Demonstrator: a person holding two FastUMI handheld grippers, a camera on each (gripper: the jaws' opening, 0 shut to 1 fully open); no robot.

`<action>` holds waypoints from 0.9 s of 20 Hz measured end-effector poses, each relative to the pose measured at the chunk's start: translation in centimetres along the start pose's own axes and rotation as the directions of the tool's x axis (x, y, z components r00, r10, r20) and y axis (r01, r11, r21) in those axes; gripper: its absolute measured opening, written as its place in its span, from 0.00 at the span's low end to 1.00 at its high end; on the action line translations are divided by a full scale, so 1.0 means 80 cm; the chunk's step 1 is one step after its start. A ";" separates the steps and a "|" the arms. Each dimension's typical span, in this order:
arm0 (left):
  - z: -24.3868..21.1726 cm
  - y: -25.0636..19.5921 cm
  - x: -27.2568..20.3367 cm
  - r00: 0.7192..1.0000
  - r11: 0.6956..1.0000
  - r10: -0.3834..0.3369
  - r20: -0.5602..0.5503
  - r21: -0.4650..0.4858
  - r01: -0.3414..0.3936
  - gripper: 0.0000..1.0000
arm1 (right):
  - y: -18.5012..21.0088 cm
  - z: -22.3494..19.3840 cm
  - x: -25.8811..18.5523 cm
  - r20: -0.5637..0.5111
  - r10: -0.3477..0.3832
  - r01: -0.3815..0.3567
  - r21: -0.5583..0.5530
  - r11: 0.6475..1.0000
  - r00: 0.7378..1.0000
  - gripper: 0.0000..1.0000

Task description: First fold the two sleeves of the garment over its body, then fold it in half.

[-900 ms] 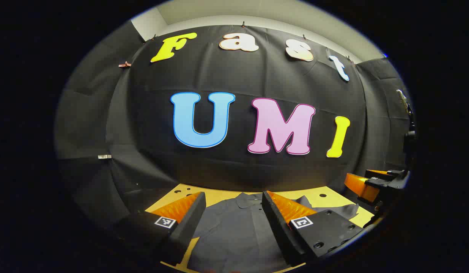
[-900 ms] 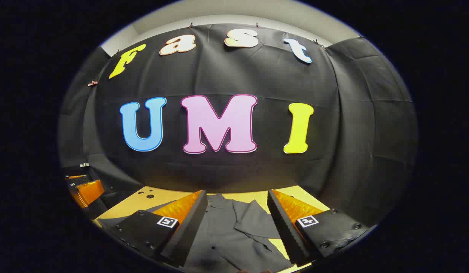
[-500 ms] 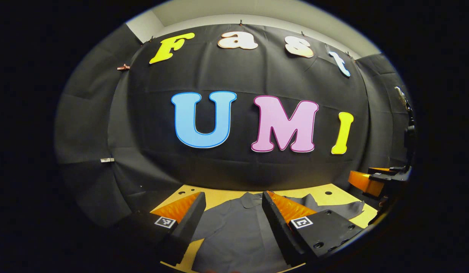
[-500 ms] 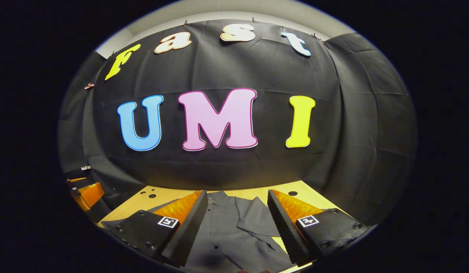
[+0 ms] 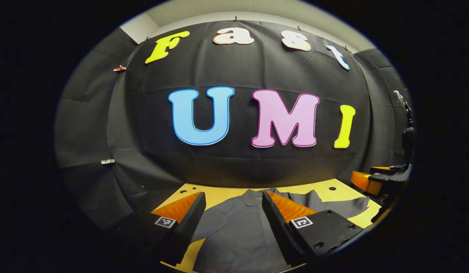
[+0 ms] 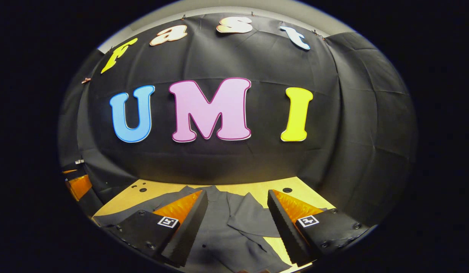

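A dark grey short-sleeved shirt (image 5: pixel 238 227) lies flat on the yellow table (image 5: pixel 219 192), collar toward the wall. My left gripper (image 5: pixel 232 220) hangs open above its body, nothing between the orange-and-black fingers (image 5: pixel 284 212). One sleeve (image 5: pixel 333 203) spreads out to the right in the left gripper view. In the right gripper view the shirt (image 6: pixel 219 235) lies below my open right gripper (image 6: pixel 236 220), and a sleeve (image 6: pixel 249 218) lies between its fingers (image 6: pixel 291 212), folded in beside the body. The right gripper (image 5: pixel 375 181) also shows at the far right of the left gripper view.
The table (image 6: pixel 257 187) has small round holes (image 6: pixel 287 190) near its far edge, and the black cloth wall rises right behind it. The left gripper (image 6: pixel 78 185) shows at the left edge of the right gripper view. A stand (image 5: pixel 407 129) rises at the right.
Both cameras have tipped slightly downward, so more of the table and shirt shows. Both grippers stay open and hold nothing.
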State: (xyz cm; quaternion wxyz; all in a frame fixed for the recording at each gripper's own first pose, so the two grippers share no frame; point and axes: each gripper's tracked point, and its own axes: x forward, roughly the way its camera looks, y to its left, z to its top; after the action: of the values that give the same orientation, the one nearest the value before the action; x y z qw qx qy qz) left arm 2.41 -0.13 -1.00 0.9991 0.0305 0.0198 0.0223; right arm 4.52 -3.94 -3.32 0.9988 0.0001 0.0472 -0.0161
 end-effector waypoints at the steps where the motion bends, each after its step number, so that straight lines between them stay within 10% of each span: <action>1: -0.003 0.001 0.002 1.000 1.000 0.003 -0.006 -0.003 -0.004 0.94 | -0.009 -0.005 0.006 -0.012 -0.011 0.011 -0.001 1.000 1.000 0.98; 11: -0.042 -0.012 0.020 0.992 0.999 0.047 -0.114 -0.016 -0.049 0.94 | -0.145 -0.082 0.072 -0.173 -0.162 0.176 0.064 0.982 0.971 0.98; 18: -0.069 -0.046 0.035 0.978 0.999 0.051 -0.200 0.008 -0.050 0.94 | -0.280 -0.174 0.129 -0.326 -0.330 0.371 0.071 0.926 0.886 0.98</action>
State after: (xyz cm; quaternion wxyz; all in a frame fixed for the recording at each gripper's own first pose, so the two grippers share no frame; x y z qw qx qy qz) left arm 5.16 -3.32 -6.81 0.9911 0.0301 0.1197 0.0507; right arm 12.73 -26.67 -18.10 0.9574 0.0598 0.2004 -0.1993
